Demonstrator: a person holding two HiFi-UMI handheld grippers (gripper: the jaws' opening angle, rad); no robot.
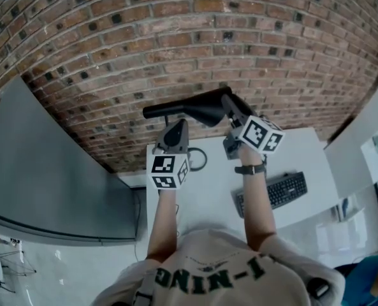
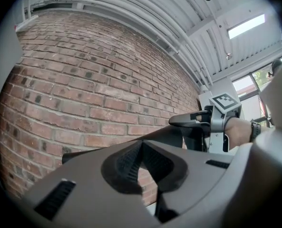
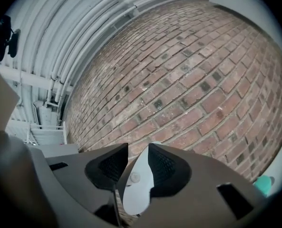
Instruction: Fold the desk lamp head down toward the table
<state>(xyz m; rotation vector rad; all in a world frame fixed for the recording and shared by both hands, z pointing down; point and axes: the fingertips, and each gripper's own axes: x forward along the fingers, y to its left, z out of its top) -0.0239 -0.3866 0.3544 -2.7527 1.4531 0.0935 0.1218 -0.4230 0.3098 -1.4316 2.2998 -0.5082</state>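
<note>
**Black lamp head (image 1: pixel 182 110) level above the counter (image 1: pixel 208 199)**

It hung flat before the brick wall (image 1: pixel 176 30), well clear of the white counter. Left gripper (image 2: pixel 141 144) fingers were closed on nothing, just beside it. Right gripper (image 3: pixel 138 148) fingers stood apart at its right-hand end (a pale piece (image 3: pixel 137 189) showed in the gap).

We seem to be in an office-like workspace: a white bench (image 1: pixel 208 199) with a keyboard (image 1: pixel 275 192) stands against a bare brick wall (image 1: pixel 176 37), and exposed pipes (image 2: pixel 145 13) run overhead.
</note>
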